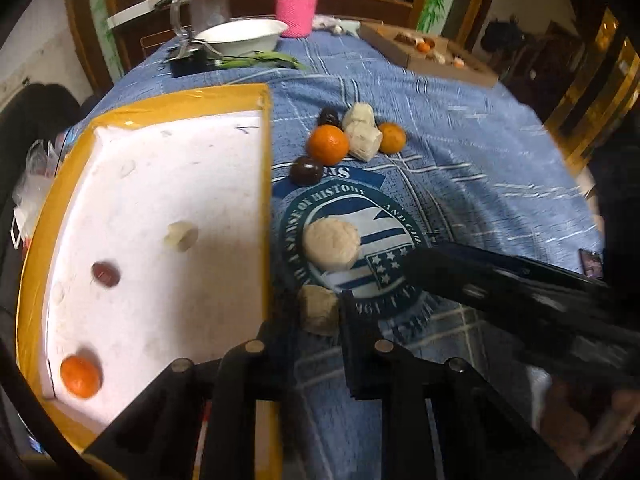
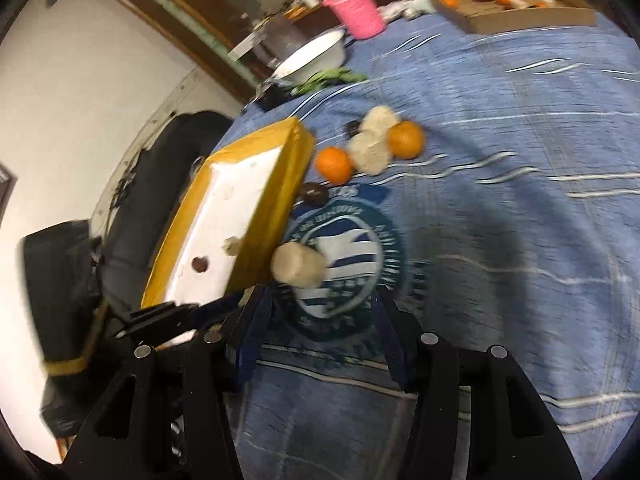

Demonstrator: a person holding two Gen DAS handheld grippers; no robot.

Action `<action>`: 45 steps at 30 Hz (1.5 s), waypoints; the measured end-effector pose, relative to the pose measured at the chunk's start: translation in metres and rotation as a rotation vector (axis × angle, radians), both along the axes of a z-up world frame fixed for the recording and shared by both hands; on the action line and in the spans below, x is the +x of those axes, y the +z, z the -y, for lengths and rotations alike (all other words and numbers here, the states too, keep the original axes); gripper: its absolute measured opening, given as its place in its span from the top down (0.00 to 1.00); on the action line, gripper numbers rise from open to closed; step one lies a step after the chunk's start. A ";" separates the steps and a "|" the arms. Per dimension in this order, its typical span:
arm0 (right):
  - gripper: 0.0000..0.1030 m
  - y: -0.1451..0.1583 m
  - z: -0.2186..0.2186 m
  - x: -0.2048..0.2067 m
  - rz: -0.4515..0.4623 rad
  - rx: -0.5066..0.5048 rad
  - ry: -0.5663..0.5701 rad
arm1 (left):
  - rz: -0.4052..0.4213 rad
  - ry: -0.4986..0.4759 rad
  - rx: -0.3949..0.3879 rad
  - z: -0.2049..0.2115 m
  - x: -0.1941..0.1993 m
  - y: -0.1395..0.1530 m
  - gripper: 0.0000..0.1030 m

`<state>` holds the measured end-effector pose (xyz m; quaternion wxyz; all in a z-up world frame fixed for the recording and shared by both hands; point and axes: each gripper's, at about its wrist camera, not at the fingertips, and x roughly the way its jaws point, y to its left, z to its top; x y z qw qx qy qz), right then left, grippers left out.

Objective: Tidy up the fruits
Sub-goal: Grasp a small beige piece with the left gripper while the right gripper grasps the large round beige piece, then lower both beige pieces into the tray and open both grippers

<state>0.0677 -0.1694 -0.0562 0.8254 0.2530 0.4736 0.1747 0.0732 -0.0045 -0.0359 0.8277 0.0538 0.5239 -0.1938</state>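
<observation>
My left gripper (image 1: 316, 314) is shut on a beige chunk (image 1: 318, 308), low over the blue cloth beside the tray's right rim. The white foam tray (image 1: 160, 184) with yellow-taped edges holds an orange (image 1: 80, 376), a dark fruit (image 1: 106, 274) and a beige piece (image 1: 182, 236). A round beige piece (image 1: 330, 244) (image 2: 298, 266) lies on the cloth's printed emblem. My right gripper (image 2: 320, 316) stands open just short of it, with nothing between its fingers. Farther back lies a cluster: two oranges (image 1: 328, 144) (image 1: 392, 138), two dark fruits (image 1: 306, 170) (image 1: 329, 116) and beige chunks (image 1: 362, 136).
At the table's far end stand a white bowl (image 1: 240, 36), a glass mug (image 1: 200, 8) and a pink knitted cup holder (image 1: 296, 8), with green leaves (image 1: 264, 58) in front. A cardboard box (image 1: 424, 52) with more fruit sits at the back right. A phone (image 1: 590, 262) lies at the right edge.
</observation>
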 end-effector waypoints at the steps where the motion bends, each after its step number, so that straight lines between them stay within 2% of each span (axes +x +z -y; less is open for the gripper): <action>1: 0.51 -0.002 -0.006 0.004 -0.006 -0.005 0.012 | 0.001 0.012 -0.013 -0.005 -0.001 0.003 0.79; 7: 0.55 -0.015 -0.037 0.028 -0.033 -0.068 0.052 | 0.011 0.048 -0.112 -0.037 -0.010 0.021 0.80; 10: 0.56 -0.019 -0.047 0.034 -0.037 -0.125 0.049 | 0.036 0.059 -0.120 -0.044 -0.009 0.027 0.80; 12: 0.60 -0.020 -0.052 0.036 -0.030 -0.180 0.042 | 0.044 0.066 -0.126 -0.050 -0.006 0.028 0.80; 16: 0.61 -0.020 -0.056 0.035 -0.022 -0.216 0.038 | 0.048 0.089 -0.140 -0.063 -0.003 0.027 0.80; 20: 0.61 -0.015 -0.057 0.030 -0.009 -0.209 0.028 | 0.054 0.125 -0.156 -0.081 -0.003 0.028 0.80; 26: 0.61 0.016 -0.062 0.022 0.059 -0.175 0.029 | 0.087 0.196 -0.167 -0.114 0.013 0.037 0.80; 32: 0.61 0.034 -0.083 0.050 0.075 -0.167 0.064 | 0.118 0.272 -0.136 -0.140 0.054 0.035 0.80; 35: 0.61 0.035 -0.099 0.073 0.069 -0.180 0.085 | 0.122 0.305 -0.078 -0.145 0.079 0.023 0.80; 40: 0.61 0.023 -0.128 0.110 0.034 -0.232 0.114 | 0.083 0.322 -0.020 -0.147 0.109 -0.001 0.80; 45: 0.61 0.004 -0.149 0.134 -0.007 -0.303 0.126 | 0.052 0.330 0.047 -0.146 0.121 -0.020 0.80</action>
